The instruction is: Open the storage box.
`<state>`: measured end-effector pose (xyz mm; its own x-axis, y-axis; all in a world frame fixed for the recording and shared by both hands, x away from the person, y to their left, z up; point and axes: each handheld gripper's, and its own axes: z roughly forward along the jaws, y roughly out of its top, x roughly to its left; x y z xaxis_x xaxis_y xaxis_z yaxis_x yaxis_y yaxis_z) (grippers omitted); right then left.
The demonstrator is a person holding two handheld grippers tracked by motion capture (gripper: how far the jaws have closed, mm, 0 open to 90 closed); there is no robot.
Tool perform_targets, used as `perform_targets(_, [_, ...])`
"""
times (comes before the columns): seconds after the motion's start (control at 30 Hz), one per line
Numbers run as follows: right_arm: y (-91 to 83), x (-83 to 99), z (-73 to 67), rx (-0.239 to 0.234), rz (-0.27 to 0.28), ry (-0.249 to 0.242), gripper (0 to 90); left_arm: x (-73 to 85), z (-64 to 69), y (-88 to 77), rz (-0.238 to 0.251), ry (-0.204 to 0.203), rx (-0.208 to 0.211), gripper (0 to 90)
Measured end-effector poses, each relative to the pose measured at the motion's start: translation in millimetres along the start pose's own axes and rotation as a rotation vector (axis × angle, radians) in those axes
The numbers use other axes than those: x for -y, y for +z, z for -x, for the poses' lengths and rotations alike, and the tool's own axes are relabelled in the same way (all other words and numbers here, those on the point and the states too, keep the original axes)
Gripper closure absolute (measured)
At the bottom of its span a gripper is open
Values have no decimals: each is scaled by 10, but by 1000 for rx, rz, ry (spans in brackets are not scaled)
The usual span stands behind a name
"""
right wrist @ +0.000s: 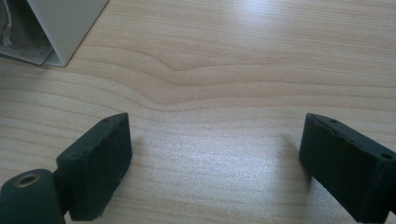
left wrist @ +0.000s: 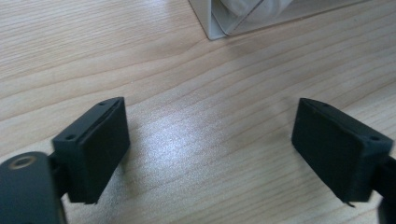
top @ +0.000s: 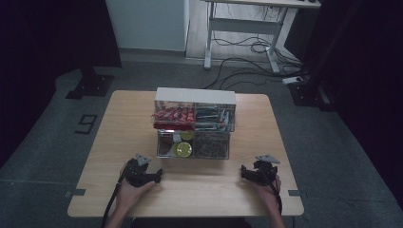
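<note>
A clear two-tier organiser (top: 194,124) stands mid-table; its upper tier holds red packets and dark items, its lower tier yellow-lidded tubs and dark bits. My left gripper (top: 155,175) rests on the wooden table (top: 123,123) near the front left, held by a hand. In the left gripper view the left gripper (left wrist: 210,144) is open, its jaws wide apart over bare wood, and a corner of the organiser (left wrist: 219,21) shows ahead. My right gripper (top: 243,172) rests at the front right. The right gripper (right wrist: 215,154) is open over bare wood, the organiser corner (right wrist: 60,28) at upper left.
Bare tabletop lies between the grippers and in front of the organiser. Beyond the table are a grey floor, a white desk frame (top: 242,28) with cables, and dark stands at both sides.
</note>
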<state>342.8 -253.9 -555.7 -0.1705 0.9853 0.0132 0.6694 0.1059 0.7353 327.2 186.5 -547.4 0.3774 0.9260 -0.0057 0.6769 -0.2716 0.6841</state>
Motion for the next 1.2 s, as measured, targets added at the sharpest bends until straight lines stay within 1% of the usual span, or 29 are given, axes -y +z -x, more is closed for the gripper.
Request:
perform_targets(0.2, [-5, 4, -2, -3, 1, -2, 99, 21, 12, -26, 14, -29, -29, 183])
perform_targets(0.33, [-10, 8, -2, -4, 1, -3, 103, 39, -8, -52, 36, -54, -46, 305])
perform_targets(0.37, [-13, 10, 0, -5, 1, -5, 107, 43, -12, -58, 41, -54, -47, 347])
perform_targets(0.4, [-13, 10, 0, -5, 1, -5, 107, 43, -12, -58, 41, -54, -47, 371])
perform_targets(0.47, [-16, 13, 0, -4, 2, -6, 109, 51, -17, -71, 41, -52, -39, 386])
perform_targets(0.5, [-16, 12, 0, -5, 2, -5, 109, 58, -12, -86, 47, -55, -28, 418])
perform_targets(0.53, [-16, 12, 0, -5, 2, -5, 109, 58, -12, -86, 47, -55, -28, 434])
perform_targets(0.57, [-15, 11, 0, -6, 2, -6, 111, 61, -7, -119, 59, -68, -16, 454])
perform_targets(0.6, [-15, 11, 0, -6, 2, -6, 111, 61, -7, -119, 59, -68, -16, 473])
perform_targets(0.63, [-15, 11, 0, -7, 2, -6, 112, 58, -5, -153, 69, -77, -11, 473])
perform_targets(0.73, [-14, 10, -1, -8, 3, -7, 117, 51, -11, -212, 84, -98, 3, 548])
perform_targets(0.77, [-15, 10, -1, -9, 3, -9, 120, 49, -16, -229, 87, -104, 10, 600])
perform_targets(0.8, [-15, 10, -1, -9, 3, -9, 120, 47, -23, -246, 88, -109, 13, 600])
perform_targets(0.83, [-15, 10, -2, -11, 4, -8, 121, 46, -33, -260, 88, -110, 19, 625])
perform_targets(0.87, [-15, 10, -2, -11, 4, -9, 123, 46, -45, -274, 86, -108, 27, 679])
perform_targets(0.93, [-15, 10, -2, -12, 4, -9, 123, 51, -69, -299, 87, -102, 37, 696])
perform_targets(0.97, [-15, 10, -2, -12, 4, -9, 123, 54, -80, -309, 91, -104, 39, 724])
perform_targets(1.0, [-15, 10, -2, -12, 4, -9, 123, 54, -96, -325, 83, -109, 40, 724])
perform_targets(1.13, [-15, 10, -2, -12, 4, -9, 123, 49, -128, -406, 109, -127, 53, 785])
perform_targets(1.2, [-16, 10, -2, -11, 3, -10, 123, 39, -125, -446, 127, -127, 61, 816])
